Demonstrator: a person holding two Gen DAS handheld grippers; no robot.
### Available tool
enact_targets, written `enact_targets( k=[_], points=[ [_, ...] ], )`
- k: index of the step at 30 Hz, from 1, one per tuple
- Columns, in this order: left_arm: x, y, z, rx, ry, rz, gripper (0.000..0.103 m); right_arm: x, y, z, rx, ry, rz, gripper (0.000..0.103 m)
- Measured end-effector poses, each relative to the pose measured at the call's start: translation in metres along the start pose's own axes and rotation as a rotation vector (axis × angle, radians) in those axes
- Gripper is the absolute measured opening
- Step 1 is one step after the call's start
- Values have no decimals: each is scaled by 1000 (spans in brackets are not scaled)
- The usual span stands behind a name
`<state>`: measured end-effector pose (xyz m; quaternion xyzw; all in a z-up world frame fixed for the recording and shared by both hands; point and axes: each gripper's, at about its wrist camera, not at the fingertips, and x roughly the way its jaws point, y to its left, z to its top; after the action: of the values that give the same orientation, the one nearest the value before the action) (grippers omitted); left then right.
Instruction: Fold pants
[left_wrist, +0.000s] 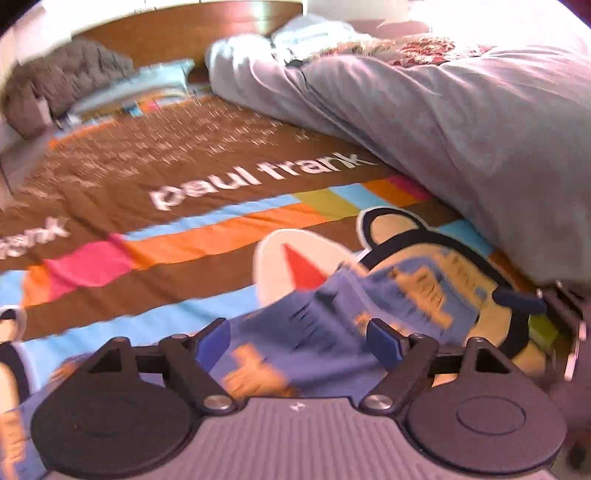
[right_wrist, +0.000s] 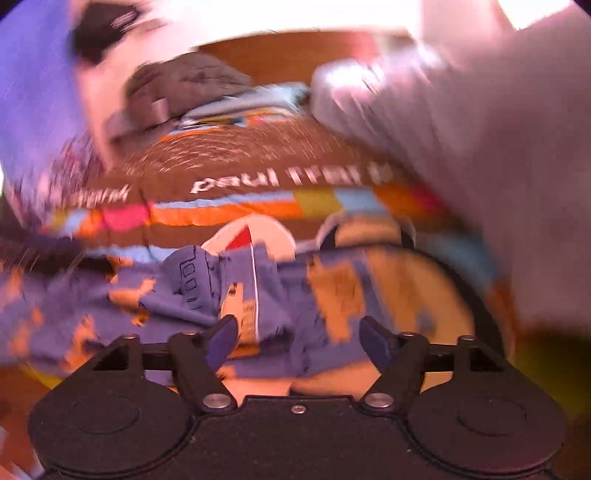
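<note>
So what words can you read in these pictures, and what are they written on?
"paul trank", as it seems to read, in white letters on the brown band of the bedspread, clearest in the left wrist view.
"rank", the end of the same words again, at the left edge of that view.
"paul tr...", the same words in the right wrist view; the end is blurred.
Small white writing higher on the brown band: too blurred to read.
The pants have dark marks: no readable words.

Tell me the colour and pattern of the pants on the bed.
The pants are blue-violet with blocky orange patches and dark line markings, clearest in the right wrist view.
</note>
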<state>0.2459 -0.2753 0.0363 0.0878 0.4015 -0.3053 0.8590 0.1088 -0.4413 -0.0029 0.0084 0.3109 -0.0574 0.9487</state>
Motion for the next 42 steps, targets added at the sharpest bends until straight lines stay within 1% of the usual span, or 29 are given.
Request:
enact_targets(
  k=[2,3,4,5,6,7,9,11,12,13,14,15,16,17,19,21,24,26,29,31,33,35,38,40,42],
  points=[
    [32,2,21,-43,83,-34,83,4,18,-6,-211,-51,-60,79],
    [47,4,30,-72,120,-39,77,9,27,-13,-300,-73,-97,79],
    [58,6,38,-108,140,-46,75,14,34,-20,-369,-78,-125,77],
    [65,9,43,-135,148,-64,75,24,41,-27,-434,-49,-122,72],
    [74,11,45,-152,156,-91,76,28,46,-30,-472,-32,-96,70],
    [81,12,48,-155,171,-108,78,29,50,-33,-502,-39,-73,70],
    [95,11,50,-139,213,-102,79,27,55,-36,-546,-77,-63,73],
    [105,10,50,-110,243,-79,71,26,58,-35,-568,-110,-42,73],
    [110,8,50,-90,262,-74,57,27,59,-35,-576,-121,-37,73],
    [113,7,50,-74,282,-77,41,29,61,-35,-584,-122,-37,69],
    [115,7,50,-70,300,-83,37,33,62,-37,-593,-106,-35,60],
    [117,7,51,-76,313,-92,26,37,62,-39,-598,-82,-32,51],
    [116,7,52,-78,318,-91,20,40,62,-41,-602,-65,-30,31],
    [114,6,53,-72,318,-90,19,42,62,-41,-603,-57,-23,22],
    [109,3,57,-52,314,-91,15,41,61,-41,-593,-61,-27,16],
    [102,-4,62,-32,314,-77,13,38,57,-39,-551,-78,-25,16],
    [93,-16,72,-19,324,-42,13,24,43,-32,-450,-123,-18,15],
    [86,-24,82,-26,331,-25,13,13,28,-24,-336,-146,1,14],
    [75,-42,96,-2,303,-35,13,-2,0,-15,-142,-177,35,14],
    [74,-58,104,20,299,-28,10,-9,-22,-12,-13,-184,61,14],
    [77,-74,109,27,299,-37,10,-15,-39,-12,92,-170,87,14],
    [86,-90,110,27,310,-40,10,-16,-56,-14,195,-131,105,14],
    [104,-111,106,53,310,-23,10,-15,-80,-21,324,-82,95,14],
    [110,-114,103,33,313,-19,11,-10,-94,-25,399,-56,106,14],
    [111,-108,101,-4,338,-30,13,-4,-103,-30,456,-35,130,14]
  ],
)
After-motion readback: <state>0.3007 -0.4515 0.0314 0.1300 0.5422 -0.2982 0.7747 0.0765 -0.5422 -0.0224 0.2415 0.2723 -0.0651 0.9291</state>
